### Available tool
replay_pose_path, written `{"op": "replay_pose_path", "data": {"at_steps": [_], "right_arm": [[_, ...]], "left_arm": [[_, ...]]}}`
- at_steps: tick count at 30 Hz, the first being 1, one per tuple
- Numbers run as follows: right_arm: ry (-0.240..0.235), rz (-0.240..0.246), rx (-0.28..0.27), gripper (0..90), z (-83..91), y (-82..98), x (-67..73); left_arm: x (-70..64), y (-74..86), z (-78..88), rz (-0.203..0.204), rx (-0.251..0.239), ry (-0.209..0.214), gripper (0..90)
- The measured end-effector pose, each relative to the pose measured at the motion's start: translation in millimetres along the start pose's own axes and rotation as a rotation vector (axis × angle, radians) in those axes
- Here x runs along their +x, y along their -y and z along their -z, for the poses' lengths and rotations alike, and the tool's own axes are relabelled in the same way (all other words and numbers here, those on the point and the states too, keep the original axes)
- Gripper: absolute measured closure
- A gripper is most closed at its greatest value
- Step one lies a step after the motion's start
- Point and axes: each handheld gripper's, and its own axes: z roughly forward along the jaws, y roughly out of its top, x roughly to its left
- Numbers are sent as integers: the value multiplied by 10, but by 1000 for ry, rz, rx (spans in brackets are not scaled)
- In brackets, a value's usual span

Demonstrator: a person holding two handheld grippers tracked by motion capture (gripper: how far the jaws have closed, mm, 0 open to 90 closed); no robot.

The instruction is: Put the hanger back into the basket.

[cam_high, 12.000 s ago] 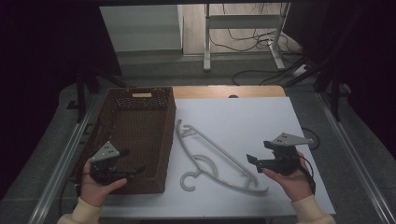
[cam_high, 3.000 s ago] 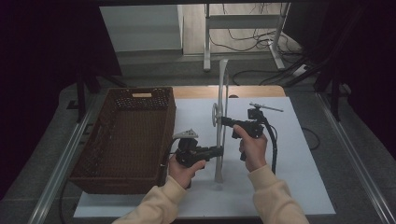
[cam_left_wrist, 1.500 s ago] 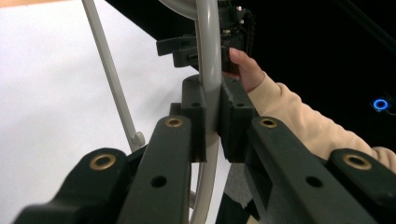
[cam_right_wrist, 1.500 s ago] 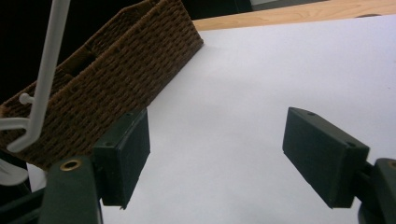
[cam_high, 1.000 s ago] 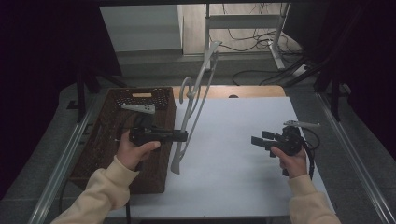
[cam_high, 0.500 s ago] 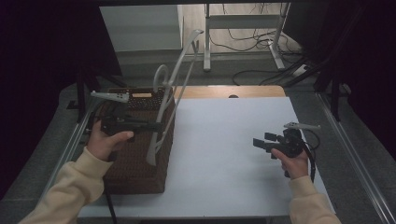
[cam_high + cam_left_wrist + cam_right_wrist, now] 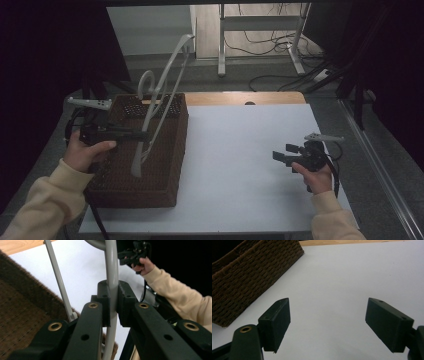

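1. The white hanger stands nearly upright over the wicker basket, hook end high, its lower tip hanging inside the basket's near half.
2. Your left gripper has it: the fingers pinch one of the hanger's arms tight, above the basket.
3. Your right gripper sits well apart at the right of the desk, fingers spread wide with nothing between them, pointing across the white surface toward the basket.
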Motion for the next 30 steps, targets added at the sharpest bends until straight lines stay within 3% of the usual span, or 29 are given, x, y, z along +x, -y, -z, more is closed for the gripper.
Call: {"op": "replay_pose_path", "data": {"at_steps": [13,18,30], "right_arm": [[10,2,14,200,-26,18,-6],[11,-1,15,201,-35,20,-3],[15,1,23,201,-33,22,-11]], "left_arm": [[194,179,224,1,60,-68,820],[260,226,280,2,63,-69,820],[497,363,323,27,128,-79,820]]}}
